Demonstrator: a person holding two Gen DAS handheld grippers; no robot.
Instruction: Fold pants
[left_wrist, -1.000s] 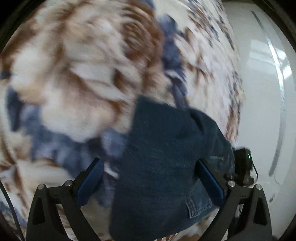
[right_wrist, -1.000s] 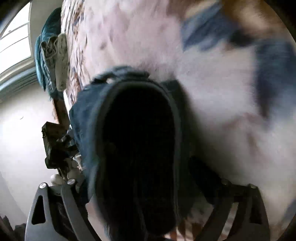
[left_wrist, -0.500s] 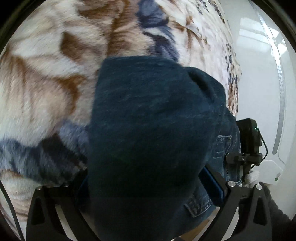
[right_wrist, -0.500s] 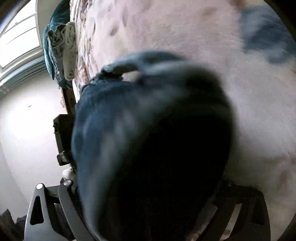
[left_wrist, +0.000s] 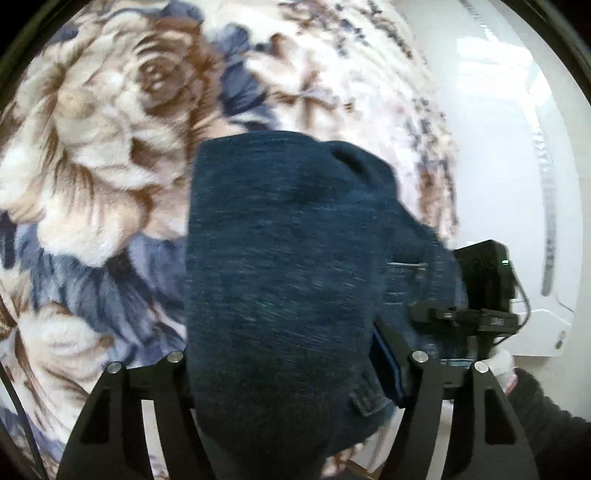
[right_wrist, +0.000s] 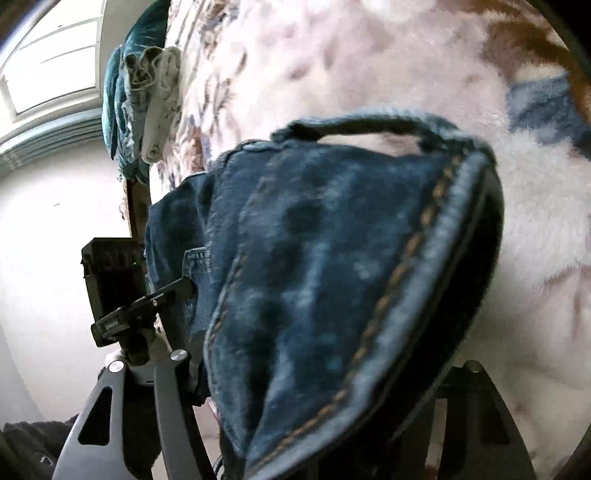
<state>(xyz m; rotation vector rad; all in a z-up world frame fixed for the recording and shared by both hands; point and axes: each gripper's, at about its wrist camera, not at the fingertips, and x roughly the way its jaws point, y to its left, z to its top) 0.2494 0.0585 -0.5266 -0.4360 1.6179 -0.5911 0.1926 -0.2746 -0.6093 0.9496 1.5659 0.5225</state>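
Both my tongs carry a pair of dark denim pants (left_wrist: 280, 295) above a plush flowered blanket (left_wrist: 96, 155), the cloth raised off the bed and bulging toward each camera.

My left gripper (left_wrist: 288, 369) is clamped on the pants: the fabric fills the whole gap between its two fingers, and a belt loop hangs just inside the right-hand finger. My right gripper (right_wrist: 314, 387) appears clamped on the pants as well, holding an edge with orange stitching and a loop of waistband arched above it, though the denim hides its fingertips and I judge the grip from the way the cloth hangs rather than from the jaws themselves. Each camera catches the other gripper at the side of its picture, so the two stand near each other with the garment bunched between them.

A stack of folded cloth (right_wrist: 147, 103) sits at the far edge of the bed, by a window.

The fold looks partway at best. The pants are doubled over and gathered, but they are in the air, not lying flat, and I cannot tell how many folds they hold. Left to do, as I read it: lay the pants down on the blanket, square the layers, finish folding and let go.
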